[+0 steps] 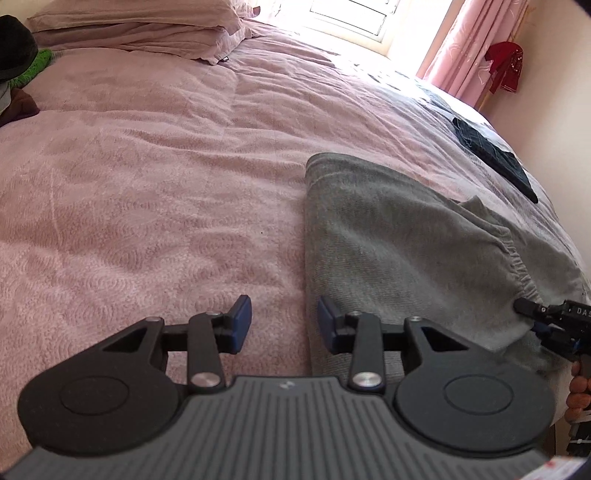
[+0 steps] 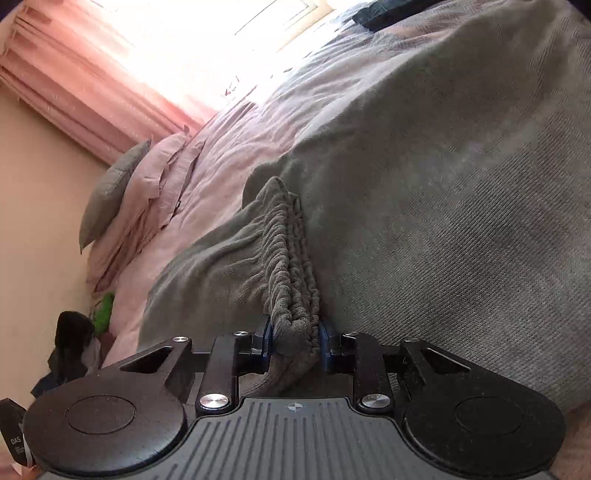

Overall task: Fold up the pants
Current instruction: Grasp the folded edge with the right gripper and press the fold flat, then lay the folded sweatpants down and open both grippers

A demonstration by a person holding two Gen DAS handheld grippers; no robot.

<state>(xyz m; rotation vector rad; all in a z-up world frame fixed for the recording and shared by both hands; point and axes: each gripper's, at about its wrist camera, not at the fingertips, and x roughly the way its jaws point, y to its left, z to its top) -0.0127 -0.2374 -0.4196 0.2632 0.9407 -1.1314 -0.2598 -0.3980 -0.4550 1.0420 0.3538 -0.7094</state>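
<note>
Grey knit pants point(image 1: 388, 240) lie folded on the pink bedspread point(image 1: 147, 184), near the bed's right edge. My left gripper point(image 1: 284, 321) is open above the pants' near left edge. Its right pad point(image 1: 327, 317) hovers over the grey cloth, its left pad point(image 1: 240, 317) over the bedspread, and nothing is between them. My right gripper point(image 2: 295, 343) is shut on the bunched elastic waistband point(image 2: 291, 266). In the left wrist view, the right gripper point(image 1: 528, 315) bites the waistband point(image 1: 517, 266) at the far right. The grey pants point(image 2: 443, 184) fill the right wrist view.
Pink pillows point(image 1: 140, 29) lie at the head of the bed. A dark folded garment point(image 1: 491, 155) sits beyond the pants by the bed edge. Dark clothes point(image 1: 14, 55) and a green item point(image 1: 37, 62) are at far left. A pink curtain point(image 1: 472, 48) hangs by the window.
</note>
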